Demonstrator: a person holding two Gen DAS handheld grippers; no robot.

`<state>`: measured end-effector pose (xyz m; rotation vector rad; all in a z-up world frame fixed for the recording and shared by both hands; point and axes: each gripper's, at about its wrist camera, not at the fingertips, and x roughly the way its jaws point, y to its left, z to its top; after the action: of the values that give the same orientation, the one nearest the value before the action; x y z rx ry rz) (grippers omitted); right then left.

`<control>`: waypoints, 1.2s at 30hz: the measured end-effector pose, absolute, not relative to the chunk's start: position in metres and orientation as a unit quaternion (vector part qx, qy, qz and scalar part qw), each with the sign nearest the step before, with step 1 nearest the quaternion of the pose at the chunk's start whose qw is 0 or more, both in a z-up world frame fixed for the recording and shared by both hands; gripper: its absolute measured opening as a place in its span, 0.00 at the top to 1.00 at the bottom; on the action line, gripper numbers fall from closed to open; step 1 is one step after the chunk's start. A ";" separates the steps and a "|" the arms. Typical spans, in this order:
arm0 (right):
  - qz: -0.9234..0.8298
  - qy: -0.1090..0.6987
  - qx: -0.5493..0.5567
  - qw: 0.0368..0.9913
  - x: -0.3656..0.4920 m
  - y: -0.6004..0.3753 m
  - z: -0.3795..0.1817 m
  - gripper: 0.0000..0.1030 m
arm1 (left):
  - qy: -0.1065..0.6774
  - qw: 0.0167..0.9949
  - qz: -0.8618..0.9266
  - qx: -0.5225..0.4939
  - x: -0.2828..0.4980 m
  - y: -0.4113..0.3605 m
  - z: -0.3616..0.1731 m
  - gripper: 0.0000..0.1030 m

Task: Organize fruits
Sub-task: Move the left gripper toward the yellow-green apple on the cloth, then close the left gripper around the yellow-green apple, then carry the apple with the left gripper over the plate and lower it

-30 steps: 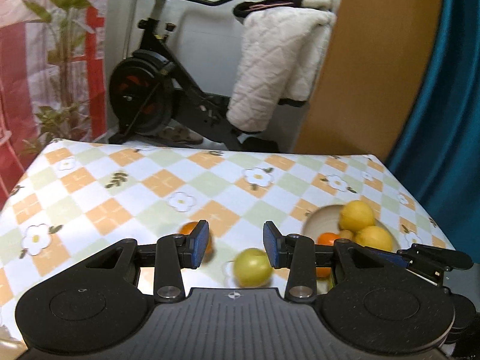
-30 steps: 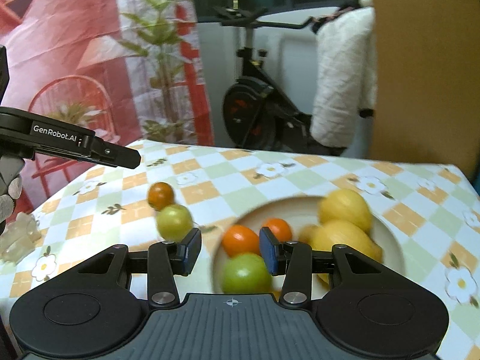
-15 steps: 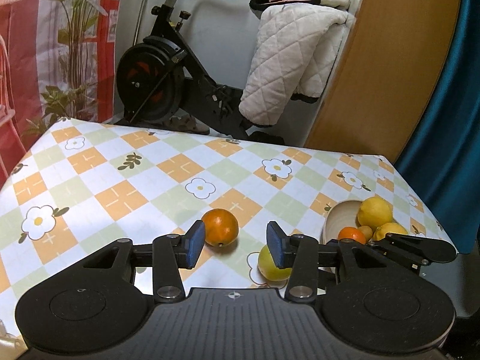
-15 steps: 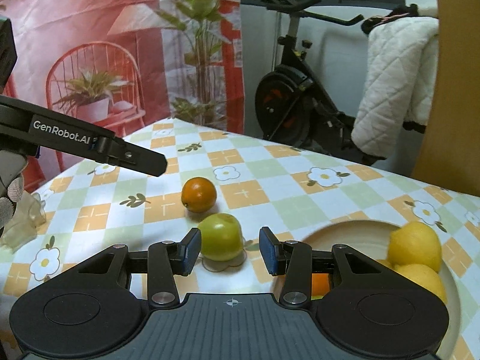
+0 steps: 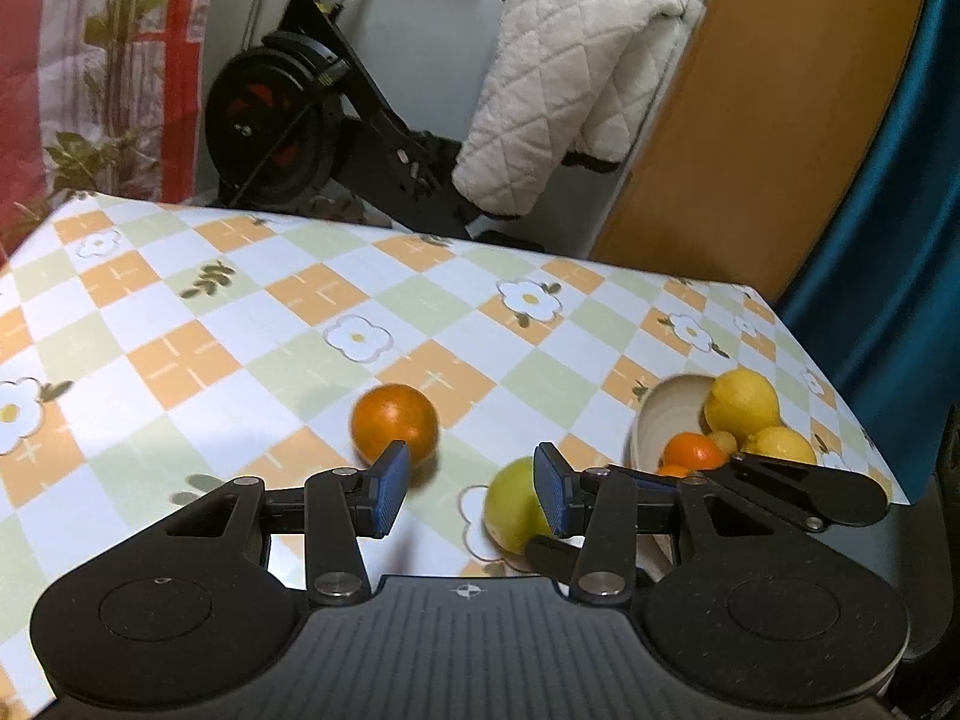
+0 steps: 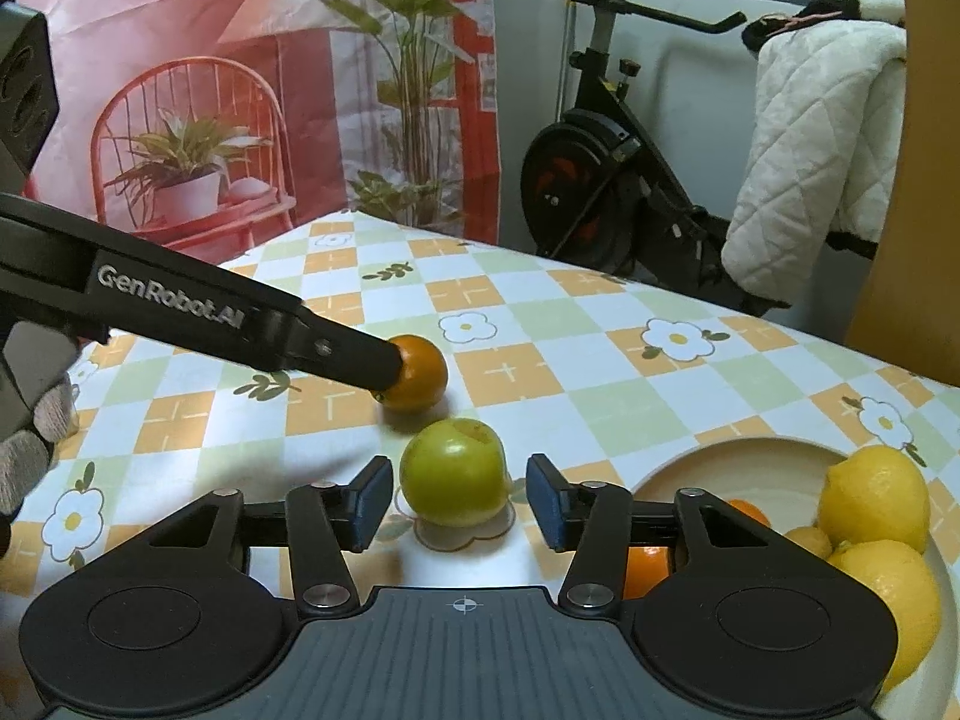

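An orange and a green apple lie on the checked tablecloth. My left gripper is open and empty, its tips just short of both fruits. In the right wrist view my right gripper is open, one finger on each side of the green apple without touching it. The orange lies just behind, with the left gripper's finger against it. A cream plate at the right holds lemons and small oranges; it also shows in the left wrist view.
The table's far edge runs in front of an exercise bike draped with a white quilted cloth. A wooden panel and a teal curtain stand at the right. A red printed backdrop hangs at the left.
The right gripper has swung left from over the plate to straddle the green apple. The left gripper has moved forward towards the orange. Both stayed open.
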<state>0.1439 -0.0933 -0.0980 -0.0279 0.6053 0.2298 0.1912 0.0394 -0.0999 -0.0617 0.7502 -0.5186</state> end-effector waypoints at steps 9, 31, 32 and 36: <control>0.117 0.310 -0.006 0.944 0.153 -0.091 -0.105 0.56 | 0.393 0.879 -0.268 -0.037 0.199 0.022 -0.114 0.46; 0.132 0.320 0.032 0.938 0.163 -0.100 -0.099 0.60 | 0.411 0.878 -0.235 -0.062 0.196 0.012 -0.111 0.52; 0.134 0.314 0.031 0.939 0.161 -0.100 -0.095 0.60 | 0.406 0.881 -0.234 -0.059 0.194 0.012 -0.105 0.52; 0.137 0.288 0.025 0.947 0.150 -0.099 -0.077 0.60 | 0.388 0.889 -0.235 -0.054 0.184 0.012 -0.084 0.52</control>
<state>0.1504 -0.0993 -0.0769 0.0515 0.5869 0.2795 0.1843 0.0116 -0.0837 -0.1123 0.8061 -0.4892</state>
